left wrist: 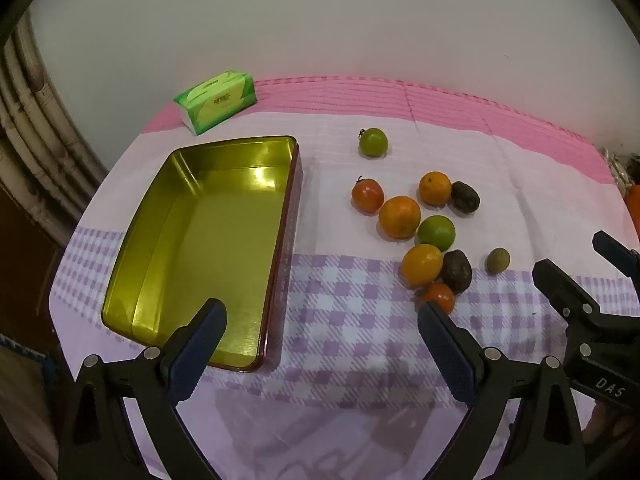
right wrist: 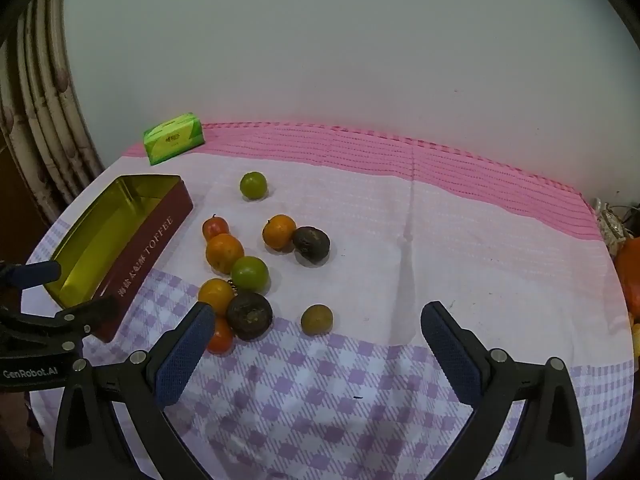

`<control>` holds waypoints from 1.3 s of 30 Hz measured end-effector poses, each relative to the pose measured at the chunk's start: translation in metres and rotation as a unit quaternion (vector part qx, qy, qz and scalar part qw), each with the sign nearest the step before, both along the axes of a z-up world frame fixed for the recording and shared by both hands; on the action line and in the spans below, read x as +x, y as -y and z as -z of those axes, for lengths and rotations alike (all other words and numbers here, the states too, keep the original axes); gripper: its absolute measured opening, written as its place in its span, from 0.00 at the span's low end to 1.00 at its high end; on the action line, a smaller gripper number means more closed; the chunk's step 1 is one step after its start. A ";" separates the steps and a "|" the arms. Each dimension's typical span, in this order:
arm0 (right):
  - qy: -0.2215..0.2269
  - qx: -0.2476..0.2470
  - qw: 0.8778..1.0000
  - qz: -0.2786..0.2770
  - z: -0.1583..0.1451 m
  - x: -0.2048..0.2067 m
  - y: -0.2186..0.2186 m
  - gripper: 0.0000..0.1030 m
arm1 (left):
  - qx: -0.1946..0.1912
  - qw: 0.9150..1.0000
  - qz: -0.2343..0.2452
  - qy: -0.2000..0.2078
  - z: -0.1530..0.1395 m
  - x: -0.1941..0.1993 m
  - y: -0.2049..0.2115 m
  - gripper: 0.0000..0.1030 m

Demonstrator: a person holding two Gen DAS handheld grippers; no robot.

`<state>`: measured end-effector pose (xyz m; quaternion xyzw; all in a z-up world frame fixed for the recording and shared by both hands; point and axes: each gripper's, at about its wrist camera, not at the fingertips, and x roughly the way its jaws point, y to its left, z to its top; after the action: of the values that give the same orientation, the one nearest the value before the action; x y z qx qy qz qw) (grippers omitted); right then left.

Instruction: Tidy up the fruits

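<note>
An open red tin with a gold inside (left wrist: 208, 236) lies empty on the left of the table; it also shows in the right wrist view (right wrist: 152, 248). Several small fruits lie loose to its right: oranges (left wrist: 399, 217), green ones (left wrist: 373, 142), red tomatoes (left wrist: 367, 195), dark brown ones (left wrist: 456, 271) and a small olive one (right wrist: 317, 319). My left gripper (left wrist: 322, 320) is open and empty above the tin's near right corner. My right gripper (right wrist: 316, 322) is open and empty, near the olive fruit and the closest fruits.
A green tissue pack (left wrist: 218, 101) lies at the back left by the wall. The table has a pink, white and purple checked cloth (right wrist: 440, 240). Orange items (right wrist: 630, 280) sit at the far right edge. A curtain hangs at the left.
</note>
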<state>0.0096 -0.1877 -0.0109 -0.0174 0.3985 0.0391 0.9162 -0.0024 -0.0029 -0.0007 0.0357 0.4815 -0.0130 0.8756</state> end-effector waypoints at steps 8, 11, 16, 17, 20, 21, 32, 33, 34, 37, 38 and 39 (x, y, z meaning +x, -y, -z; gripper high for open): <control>0.001 0.007 1.000 -0.002 -0.001 -0.005 -0.002 0.99 | 0.004 1.000 -0.003 -0.003 0.004 0.000 -0.002 0.93; 0.001 0.009 1.000 -0.003 -0.001 -0.006 -0.002 0.99 | 0.002 1.000 -0.008 -0.007 0.007 0.000 -0.004 0.93; -0.001 0.009 1.000 -0.004 -0.001 -0.008 -0.003 0.99 | 0.003 1.000 -0.001 -0.006 0.009 -0.002 -0.002 0.93; -0.002 0.008 1.000 -0.004 0.000 -0.007 -0.004 0.99 | 0.004 1.000 0.000 -0.006 0.009 -0.003 -0.001 0.93; -0.006 0.011 1.000 -0.005 0.002 -0.006 -0.003 0.99 | 0.003 1.000 0.004 -0.007 0.010 -0.004 0.001 0.93; -0.007 0.012 1.000 -0.005 0.002 -0.006 -0.003 0.99 | 0.001 1.000 0.005 -0.007 0.010 -0.004 0.001 0.93; -0.020 0.017 1.000 -0.001 0.010 -0.005 0.001 0.99 | 0.007 1.000 0.004 -0.001 0.016 -0.004 0.002 0.93; -0.021 0.017 1.000 0.000 0.010 -0.005 0.001 0.99 | 0.006 1.000 0.004 -0.001 0.017 -0.004 0.002 0.93; -0.021 0.017 1.000 0.000 0.010 -0.006 0.001 0.99 | 0.005 1.000 0.004 -0.002 0.018 -0.004 0.002 0.93; -0.022 0.017 1.000 0.000 0.011 -0.005 0.001 0.99 | 0.006 1.000 0.005 -0.002 0.019 -0.004 0.002 0.93; -0.023 0.018 1.000 0.000 0.012 -0.005 0.002 0.98 | 0.007 1.000 0.005 -0.002 0.020 -0.004 0.002 0.93; -0.023 0.019 1.000 0.001 0.012 -0.005 0.002 0.98 | 0.006 1.000 0.007 -0.004 0.021 -0.004 0.002 0.93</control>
<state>0.0045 -0.1901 -0.0230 0.0009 0.4187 0.0462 0.9069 -0.0064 -0.0052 -0.0217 0.0445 0.4845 -0.0159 0.8735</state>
